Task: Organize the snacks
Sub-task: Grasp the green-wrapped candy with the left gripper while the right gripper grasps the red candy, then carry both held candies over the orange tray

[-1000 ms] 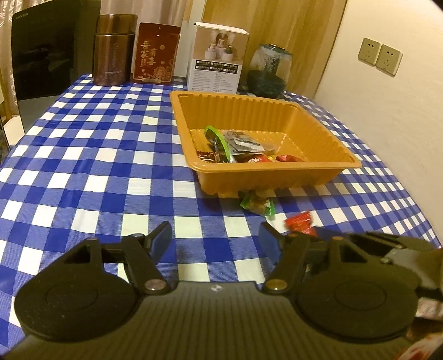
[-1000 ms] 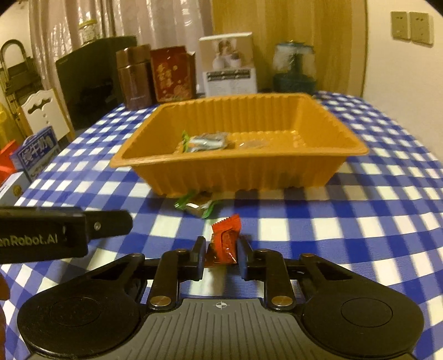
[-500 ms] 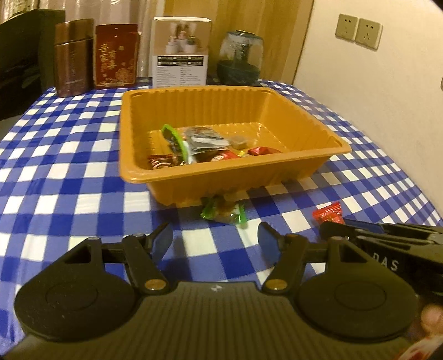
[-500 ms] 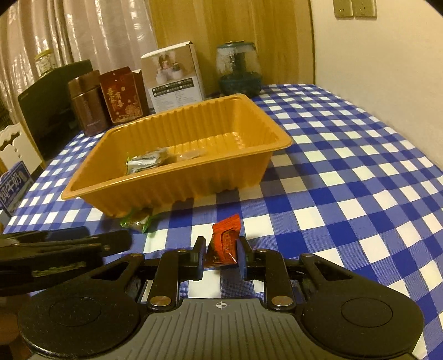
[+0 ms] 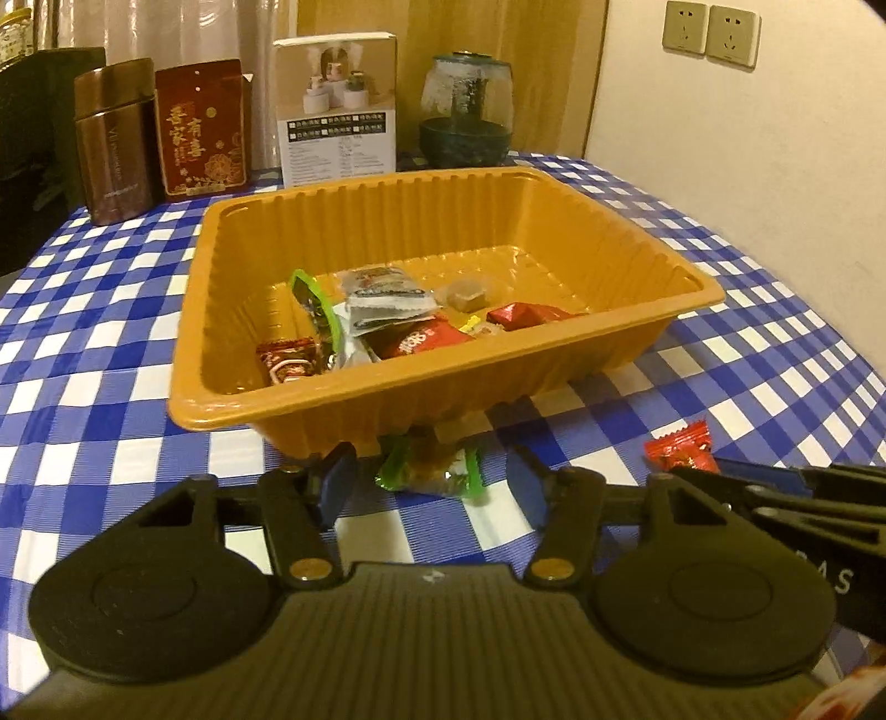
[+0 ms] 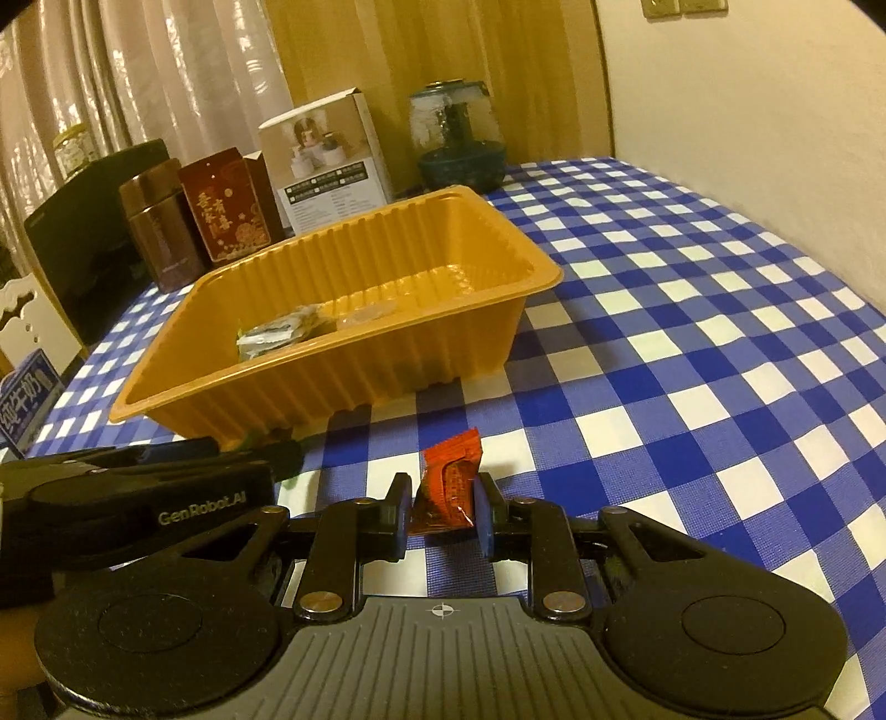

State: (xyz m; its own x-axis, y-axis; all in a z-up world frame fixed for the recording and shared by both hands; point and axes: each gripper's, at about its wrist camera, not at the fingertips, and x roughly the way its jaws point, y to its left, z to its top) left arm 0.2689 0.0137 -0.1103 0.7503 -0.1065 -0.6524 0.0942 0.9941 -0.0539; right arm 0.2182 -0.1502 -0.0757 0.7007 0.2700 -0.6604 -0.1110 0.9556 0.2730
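Note:
An orange plastic tray (image 5: pixel 498 365) sits on the blue checked tablecloth and holds several wrapped snacks (image 5: pixel 410 332). A green-wrapped snack (image 5: pixel 429 468) lies on the cloth against the tray's near wall. My left gripper (image 5: pixel 434 479) straddles it with its jaws closing; a gap still shows between each pad and the wrapper. My right gripper (image 6: pixel 443 512) is shut on a red snack packet (image 6: pixel 448 487), held just above the cloth to the right of the tray (image 6: pixel 387 354). The red packet (image 5: pixel 678 446) also shows at the right of the left wrist view.
Along the table's far edge stand a brown tin (image 5: pixel 113 144), a red gift box (image 5: pixel 202 133), a white box (image 5: pixel 338 111) and a glass jar (image 5: pixel 465 111). A wall with sockets (image 5: pixel 711 27) runs along the right. A dark chair back (image 6: pixel 83 243) stands at left.
My left gripper moved in toward the tray until the green snack lay between its fingers, and its jaws narrowed. My right gripper swung right, still holding the red packet.

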